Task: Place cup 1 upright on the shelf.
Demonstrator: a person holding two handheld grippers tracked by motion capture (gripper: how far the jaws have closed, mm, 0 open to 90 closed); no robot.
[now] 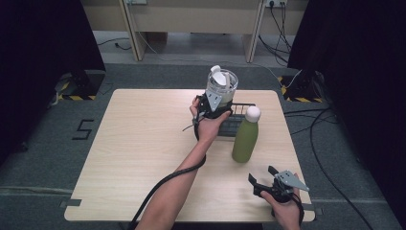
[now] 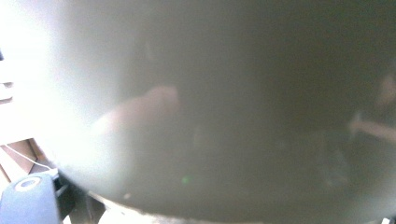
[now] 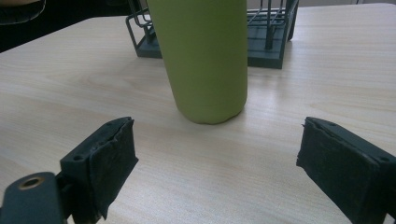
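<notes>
Clear jar [image 1: 222,86]: a see-through tumbler with a white piece standing in it, the piece's rounded top poking above the rim. No liquid can be made out inside. In the high view it is lifted off the table, just beyond the left gripper [image 1: 212,102], which clasps its lower wall. The left hand [image 1: 207,123] wraps the gripper from behind, cable trailing down the forearm. In the left gripper view the jar's wall sits right against the lens as a grey, blurred curve; a pinkish reflection shows in it, details too soft to read. Jaws closed against the jar's sides as far as the high view lets me judge.

Black wire rack [image 1: 235,120]: on the table directly below and slightly right of the left gripper. Open-frame basket with upright bars and a flat base; contents not discernible. In the right gripper view it stands behind the bottle.

Green bottle [image 1: 246,136]: olive-green, matte, tall cylinder with a rounded white cap, upright on the table [image 1: 134,158]. It stands just right of the rack, touching or nearly so; cannot tell which. Ahead of the right gripper [image 1: 262,179], centred between its jaws but apart from them.

Right gripper: jaws spread wide, nothing between the pads [image 3: 112,161], low over the pale wood near the table's near right corner. Right hand [image 1: 286,210] grips it from below.
</notes>
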